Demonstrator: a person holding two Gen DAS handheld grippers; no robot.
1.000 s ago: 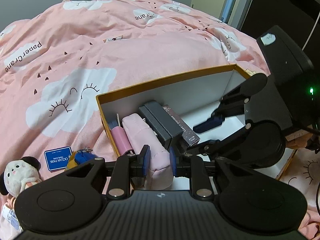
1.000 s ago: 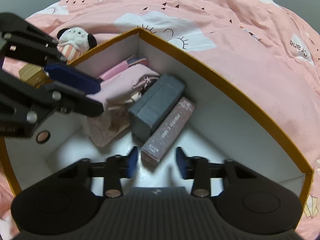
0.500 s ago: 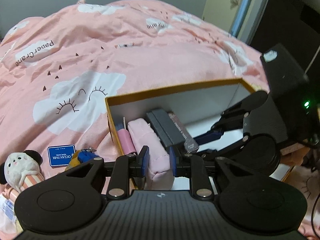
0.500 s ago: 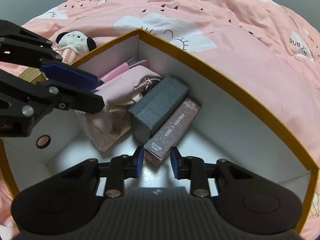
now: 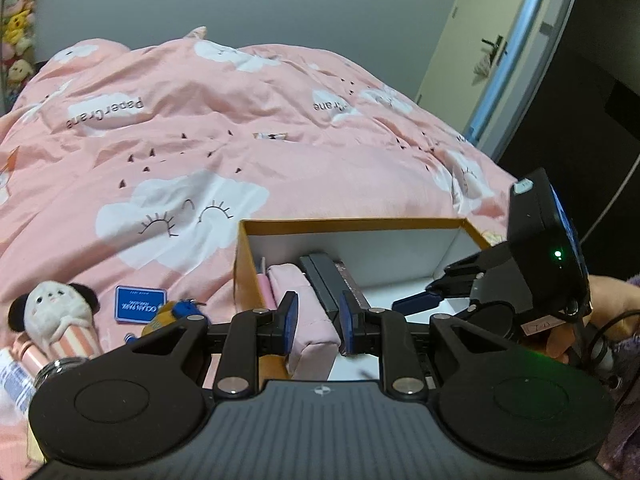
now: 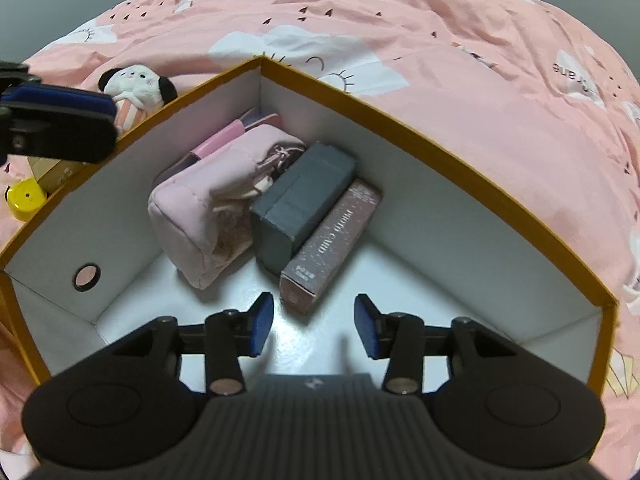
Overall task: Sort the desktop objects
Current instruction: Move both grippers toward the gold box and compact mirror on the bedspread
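An orange box (image 6: 440,152) with white inner walls holds a pink pouch (image 6: 200,208), a grey box (image 6: 304,204) and a glittery pink photo card box (image 6: 336,236), lying side by side. My right gripper (image 6: 314,328) hovers inside the orange box and its jaws are opening. The photo card box's near end lies just beyond the pads, and neither pad touches it. My left gripper (image 5: 317,326) hangs above the orange box's (image 5: 352,222) near side. Its jaws stand a narrow gap apart with nothing gripped; the pouch (image 5: 292,280) shows below them.
On the pink quilt left of the orange box lie a plush toy (image 5: 56,312), a blue card (image 5: 140,304), a blue and yellow keychain (image 5: 176,312), a tube and a jar. A yellow round thing (image 6: 24,200) sits by the box's outer wall. A person's hand (image 5: 608,300) holds the right gripper.
The right jaws have spread and let go of the photo card box, which rests against the grey box. The left gripper has lifted and tilted up, away from the pouch.
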